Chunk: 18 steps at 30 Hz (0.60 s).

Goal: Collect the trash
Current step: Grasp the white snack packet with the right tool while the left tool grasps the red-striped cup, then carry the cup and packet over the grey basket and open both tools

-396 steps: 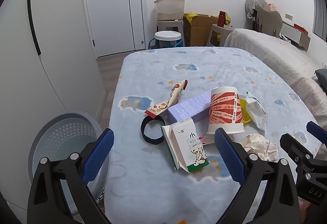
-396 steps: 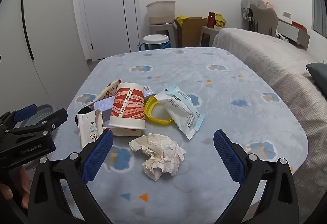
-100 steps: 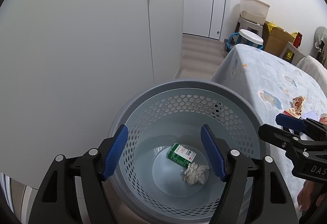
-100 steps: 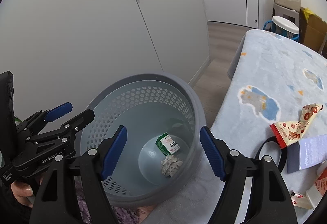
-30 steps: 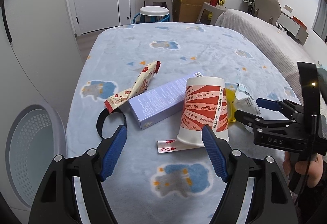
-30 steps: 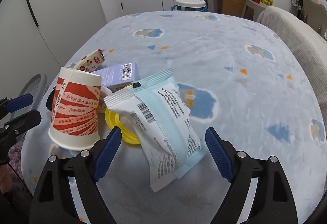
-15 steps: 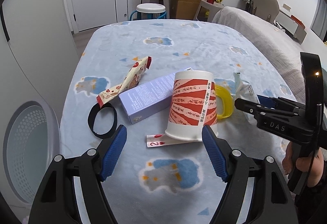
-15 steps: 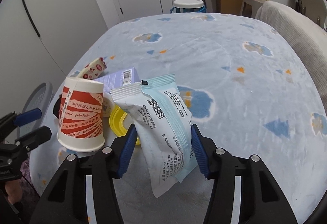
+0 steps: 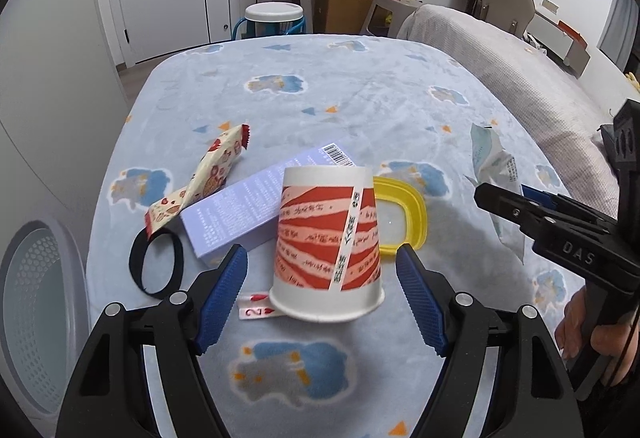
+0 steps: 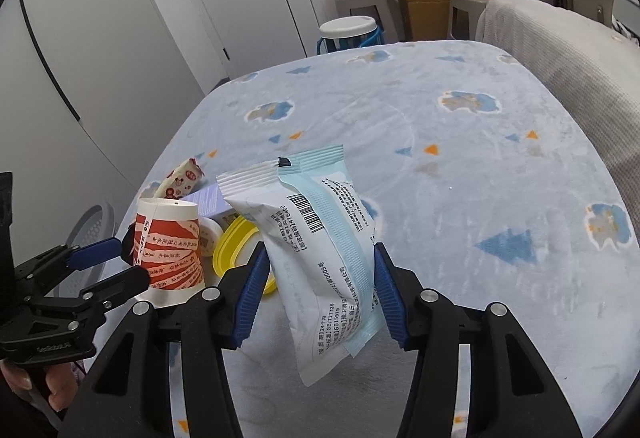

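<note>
My right gripper [image 10: 318, 284] is shut on a white and pale blue plastic packet [image 10: 320, 250], which hangs lifted off the blanket. That packet [image 9: 494, 174] and the right gripper [image 9: 516, 204] also show at the right of the left wrist view. An upside-down red and white paper cup [image 9: 326, 242] stands on the blue blanket between the open jaws of my left gripper [image 9: 322, 292]; the pads do not touch it. Beside the cup lie a purple box [image 9: 256, 206], a yellow lid [image 9: 400, 214], a snack wrapper [image 9: 200, 186], a black band [image 9: 156, 266] and a playing card [image 9: 254, 308].
The grey perforated trash basket [image 9: 36, 318] stands on the floor off the table's left edge. A bed with a grey cover [image 9: 520, 78] runs along the right. Stools, a tub and a cardboard box [image 9: 344, 2] line the far wall by the door.
My right gripper has shut on the packet and raised it off the blanket. My left gripper has moved nearer to the cup, which now stands between its jaws.
</note>
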### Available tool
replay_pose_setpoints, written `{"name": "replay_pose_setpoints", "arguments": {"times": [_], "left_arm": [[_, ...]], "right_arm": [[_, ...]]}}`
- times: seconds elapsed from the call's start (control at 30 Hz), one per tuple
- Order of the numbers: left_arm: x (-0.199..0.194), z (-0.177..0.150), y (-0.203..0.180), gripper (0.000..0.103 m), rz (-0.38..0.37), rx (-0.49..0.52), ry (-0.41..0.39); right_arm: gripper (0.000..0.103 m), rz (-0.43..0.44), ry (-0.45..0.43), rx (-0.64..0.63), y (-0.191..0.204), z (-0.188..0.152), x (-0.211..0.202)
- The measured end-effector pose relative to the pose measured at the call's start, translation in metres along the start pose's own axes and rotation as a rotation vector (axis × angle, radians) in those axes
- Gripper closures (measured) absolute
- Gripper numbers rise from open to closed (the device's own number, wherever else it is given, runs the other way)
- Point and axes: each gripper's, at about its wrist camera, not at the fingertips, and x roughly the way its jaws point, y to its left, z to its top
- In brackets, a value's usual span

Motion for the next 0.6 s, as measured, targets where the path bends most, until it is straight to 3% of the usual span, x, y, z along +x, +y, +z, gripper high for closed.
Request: {"name": "replay_pose_setpoints", "arguments": {"times": [0.3, 0.37, 0.6], "left_arm": [[0.033, 0.016, -0.006, 0.031, -0.005, 0.009, 0.031], [0.037, 0.017, -0.006, 0.043, -0.009, 0.007, 0.034], [0.017, 0.015, -0.003, 0.044, -0.027, -0.006, -0.019]], "right_arm": [[0.052, 0.013, -0.012, 0.014, -0.004, 0.003, -0.003], [0.052, 0.016, -0.018, 0.012, -0.004, 0.004, -0.005], [0.052, 0.022, -0.026, 0.002, -0.002, 0.005, -0.007]]}}
